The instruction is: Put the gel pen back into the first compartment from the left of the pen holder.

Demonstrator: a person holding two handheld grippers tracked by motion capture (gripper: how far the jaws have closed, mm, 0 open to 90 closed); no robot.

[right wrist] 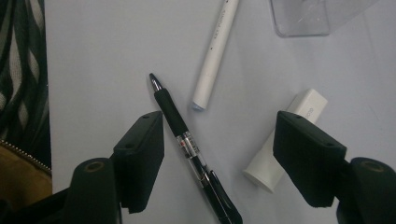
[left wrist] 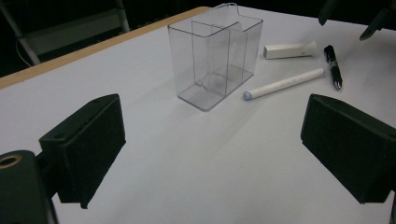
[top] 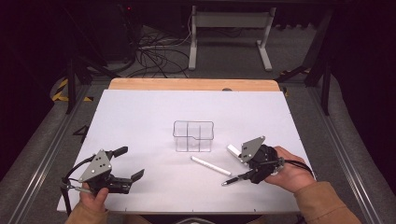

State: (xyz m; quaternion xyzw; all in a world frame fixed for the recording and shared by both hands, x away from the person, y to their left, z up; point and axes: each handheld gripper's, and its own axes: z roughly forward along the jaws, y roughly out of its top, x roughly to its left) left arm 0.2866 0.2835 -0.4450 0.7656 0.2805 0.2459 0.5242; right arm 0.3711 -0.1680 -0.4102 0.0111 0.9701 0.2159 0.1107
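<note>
The right gripper (right wrist: 218, 154) hangs over the black pen (right wrist: 191, 149), its jaws spread with the barrel lying between them, nearer the left pad and not yet pinched. The pen lies flat on the white table (top: 140, 116) at about five o'clock from the clear organizer (top: 193, 136). The white marker (right wrist: 215, 55) lies at the pen's one o'clock and the white eraser (right wrist: 285, 140) at its three o'clock, partly under the right pad. The risk: the closing jaws could catch the eraser too, or roll the slanting pen away. The left gripper (left wrist: 210, 149) rests spread and empty at the organizer's seven o'clock.
</note>
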